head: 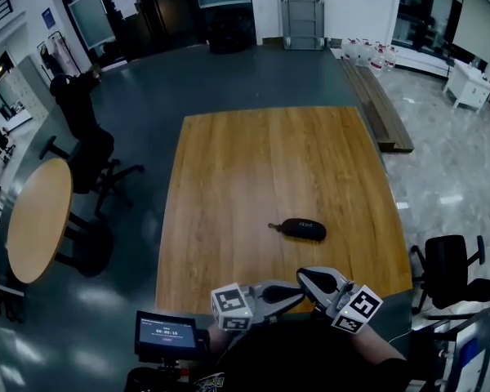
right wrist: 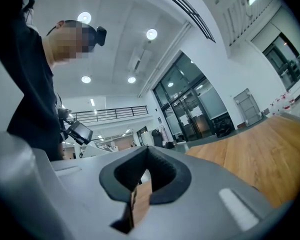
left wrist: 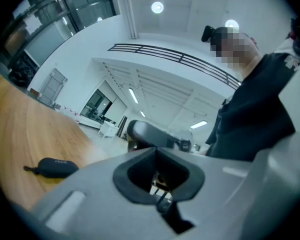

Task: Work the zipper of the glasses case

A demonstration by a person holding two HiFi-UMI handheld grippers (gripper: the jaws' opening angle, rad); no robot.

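Observation:
The black glasses case (head: 303, 229) lies flat on the wooden table (head: 269, 153), toward its near right part, with its zipper pull (head: 273, 226) sticking out at the left end. Both grippers are held up close to the person's body, short of the table's near edge and well apart from the case. My left gripper (head: 299, 291) points right and my right gripper (head: 305, 277) points left, their tips close together. Each is shut with nothing between its jaws. The left gripper view shows its closed jaws (left wrist: 156, 152) and the case (left wrist: 53, 167) at lower left. The right gripper view shows closed jaws (right wrist: 147, 152) and table only.
A round wooden table (head: 37, 219) and dark office chairs (head: 90, 162) stand to the left. A black chair (head: 449, 268) stands off the table's right corner. A small screen (head: 165, 331) sits at lower left by the person. A long bench (head: 384, 113) lies at the back right.

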